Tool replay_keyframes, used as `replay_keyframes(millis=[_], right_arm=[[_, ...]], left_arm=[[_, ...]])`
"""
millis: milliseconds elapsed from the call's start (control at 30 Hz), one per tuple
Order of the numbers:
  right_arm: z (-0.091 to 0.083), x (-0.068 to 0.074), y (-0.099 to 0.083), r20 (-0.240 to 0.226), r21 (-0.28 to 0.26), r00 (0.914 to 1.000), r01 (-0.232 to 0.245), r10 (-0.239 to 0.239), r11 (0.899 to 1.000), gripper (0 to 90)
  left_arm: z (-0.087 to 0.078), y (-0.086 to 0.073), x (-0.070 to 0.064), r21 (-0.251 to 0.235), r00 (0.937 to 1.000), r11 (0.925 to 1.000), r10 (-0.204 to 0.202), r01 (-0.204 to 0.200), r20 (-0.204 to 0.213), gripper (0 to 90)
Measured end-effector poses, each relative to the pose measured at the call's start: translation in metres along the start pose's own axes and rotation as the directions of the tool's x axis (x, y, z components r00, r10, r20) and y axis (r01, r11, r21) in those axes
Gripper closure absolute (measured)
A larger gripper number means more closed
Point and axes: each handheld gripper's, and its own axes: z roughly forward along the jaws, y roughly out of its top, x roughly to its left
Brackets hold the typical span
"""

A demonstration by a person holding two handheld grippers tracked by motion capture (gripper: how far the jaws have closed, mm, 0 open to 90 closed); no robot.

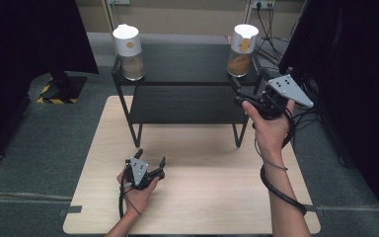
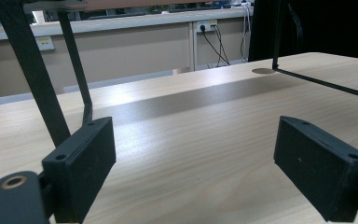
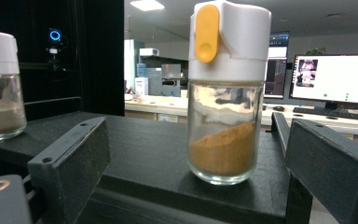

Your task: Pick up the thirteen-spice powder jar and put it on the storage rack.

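- Nearest in the right gripper view, the right tongs [image 3: 205, 172] stand wide open and empty, one jaw low at each side of the frame, lined up on the orange-lidded spice jar [image 3: 226, 93], which stands upright at centre frame, apart from both jaws.
- That jar [image 1: 242, 49] sits at the upper right of the high view, on the top level of the black shelf [image 1: 187, 89]; judging by the raised hand, the tongs [image 1: 237, 96] are aimed at it for a grasp around the glass body.
- Orange-brown powder fills the jar's lower part, banked to one side.
- A second jar [image 1: 129, 52] with pale brown powder stands at the shelf's upper left, well apart.
- Low in the high view, the left tongs [image 1: 150, 160] rest near the wooden surface [image 1: 207, 197], open and holding nothing, seemingly parked out of the way.
- No brand or readable writing shows on either jar; each lid bears a plain orange tab.
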Motion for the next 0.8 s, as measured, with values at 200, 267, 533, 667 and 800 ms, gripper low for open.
replay_keyframes(millis=[200, 267, 533, 667, 800], right_arm=[[-0.005, 0.0, -0.005, -0.003, 0.004, 1.0, -0.002, 0.002, 1.0, 7.1], [-0.006, 0.0, -0.007, -0.002, 0.007, 1.0, -0.003, 0.003, 1.0, 7.1], [-0.011, -0.001, -0.015, -0.001, 0.023, 1.0, -0.002, 0.002, 1.0, 7.1], [-0.014, -0.001, -0.02, -0.002, 0.028, 1.0, -0.002, 0.002, 1.0, 7.1], [-0.016, -0.001, -0.025, -0.003, 0.038, 1.0, -0.002, 0.002, 0.999, 7.1]], left_arm=[[0.0, 0.0, 0.0, -0.001, 1.0, 1.0, -0.001, 0.001, 0.0, 12.6], [0.0, 0.0, 0.0, -0.001, 1.0, 1.0, -0.001, 0.001, 0.0, 12.6], [0.0, 0.0, 0.0, 0.0, 1.0, 1.0, 0.003, -0.003, -0.001, 12.7], [0.0, 0.0, 0.0, 0.0, 1.0, 1.0, 0.002, -0.002, -0.001, 12.7], [0.0, 0.0, 0.0, 0.001, 1.0, 1.0, 0.002, -0.002, -0.001, 12.7]])
